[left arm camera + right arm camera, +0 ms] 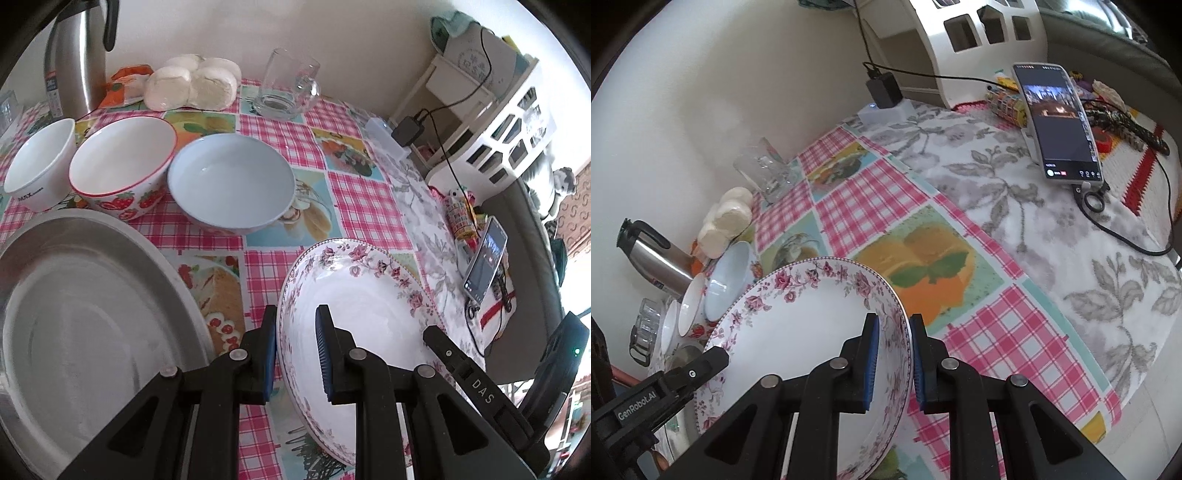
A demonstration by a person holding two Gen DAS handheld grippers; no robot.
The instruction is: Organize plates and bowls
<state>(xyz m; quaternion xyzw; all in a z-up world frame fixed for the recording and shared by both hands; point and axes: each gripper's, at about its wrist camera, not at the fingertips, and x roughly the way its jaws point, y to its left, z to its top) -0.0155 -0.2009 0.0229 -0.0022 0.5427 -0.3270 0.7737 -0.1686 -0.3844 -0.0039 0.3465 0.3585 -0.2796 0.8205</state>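
Two grippers hold one floral plate [354,295] between us, each clamped on an opposite side of its rim. Our left gripper [295,354] has its blue-padded fingers [271,354] narrowed onto the plate's left edge, one pad outside the rim and one inside the white well. Our right gripper [891,363] does the same on the far edge, its fingers [870,363] pinching the pink-flowered border. In the left wrist view we see the tip of the right gripper reaching the plate from the right; in the right wrist view the left gripper's tip meets the rim at lower left.

The plate is tilted, its far edge raised above the checked tablecloth [354,206] on the table. Whether its near edge touches the cloth we cannot tell.

To the left of the plate lies a large steel tray [85,317], flat on the table. Behind it stand three bowls in a row: a plain white bowl [40,162], a strawberry bowl [122,162] with a red rim, and a pale blue bowl [231,181], each just beside the next. Farther back, near the wall, we see a steel thermos [74,62], a bag of white buns [192,81] and a glass mug [288,85]. A phone [1058,122] leans upright on the grey leaf-patterned cloth to the right, with a cable running from it.
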